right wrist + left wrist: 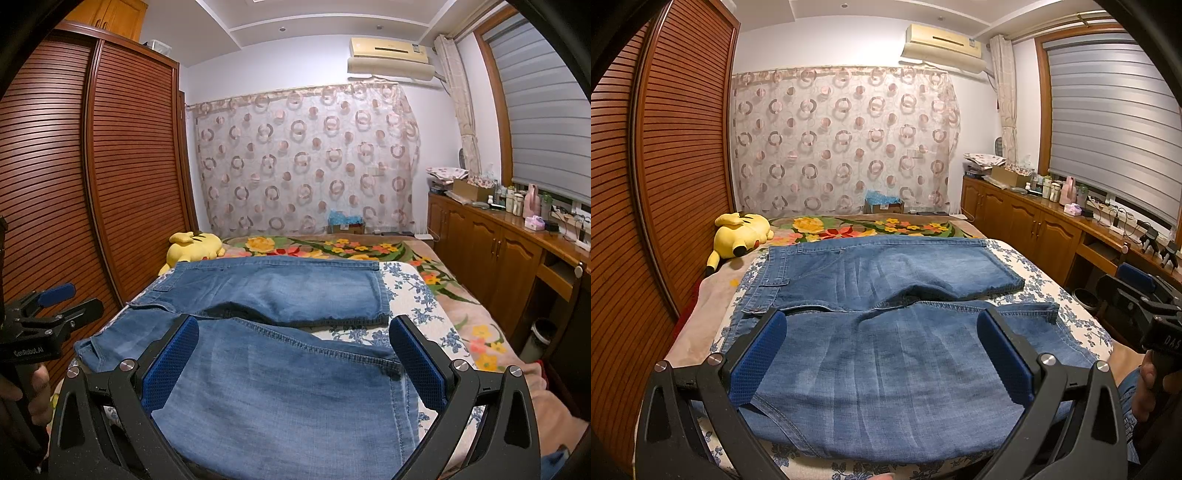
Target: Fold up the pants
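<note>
Lying spread across the frame's centre, blue denim pants (886,295) cover a floral bed (1052,291). The left gripper (882,354) and right gripper (295,365) hover wide open, holding nothing; a yellow plush toy (742,236) rests at middle left.

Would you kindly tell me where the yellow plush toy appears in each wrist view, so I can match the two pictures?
Left wrist view: the yellow plush toy lies at middle left, on the bed beside the brown slatted wardrobe, past the blue denim pants.
Right wrist view: the toy sits left of centre, partly hidden behind the pants' far edge.
Shared landmark: the circle-patterned curtain behind the bed.
</note>
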`<state>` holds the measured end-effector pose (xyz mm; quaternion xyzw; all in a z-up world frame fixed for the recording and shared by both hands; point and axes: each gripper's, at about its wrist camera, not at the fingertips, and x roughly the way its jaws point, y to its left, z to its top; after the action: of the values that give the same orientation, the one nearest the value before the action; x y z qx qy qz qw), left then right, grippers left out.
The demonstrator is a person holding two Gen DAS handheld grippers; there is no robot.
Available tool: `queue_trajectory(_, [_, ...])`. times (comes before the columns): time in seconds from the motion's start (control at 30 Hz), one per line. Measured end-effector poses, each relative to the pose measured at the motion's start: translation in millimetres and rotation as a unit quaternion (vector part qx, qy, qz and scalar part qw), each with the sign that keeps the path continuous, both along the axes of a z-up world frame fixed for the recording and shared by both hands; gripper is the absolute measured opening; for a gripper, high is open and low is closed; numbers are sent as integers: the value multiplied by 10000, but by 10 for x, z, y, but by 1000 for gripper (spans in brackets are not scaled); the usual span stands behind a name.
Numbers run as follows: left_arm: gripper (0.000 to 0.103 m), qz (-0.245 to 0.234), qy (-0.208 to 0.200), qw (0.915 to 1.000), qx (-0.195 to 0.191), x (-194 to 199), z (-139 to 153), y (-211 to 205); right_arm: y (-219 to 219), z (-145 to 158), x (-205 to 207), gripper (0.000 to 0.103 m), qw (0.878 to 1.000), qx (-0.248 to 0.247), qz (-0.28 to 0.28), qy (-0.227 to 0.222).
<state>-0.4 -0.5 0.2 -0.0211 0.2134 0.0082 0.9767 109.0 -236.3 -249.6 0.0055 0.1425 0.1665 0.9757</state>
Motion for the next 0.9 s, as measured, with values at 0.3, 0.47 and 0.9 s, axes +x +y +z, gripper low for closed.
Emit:
queue_trajectory(0.3, [103, 3, 1, 10000, -1, 1, -1, 0, -2, 0, -1, 103, 10000, -2, -5, 1])
queue_trajectory(0.47, [103, 1, -7, 10000, 2, 1, -1, 0, -2, 3, 0, 103, 10000, 3, -5, -6])
queue_trajectory(0.9, [103, 0, -12, 10000, 5, 1, -1, -1, -14, 27, -8, 103, 10000, 23, -1, -34])
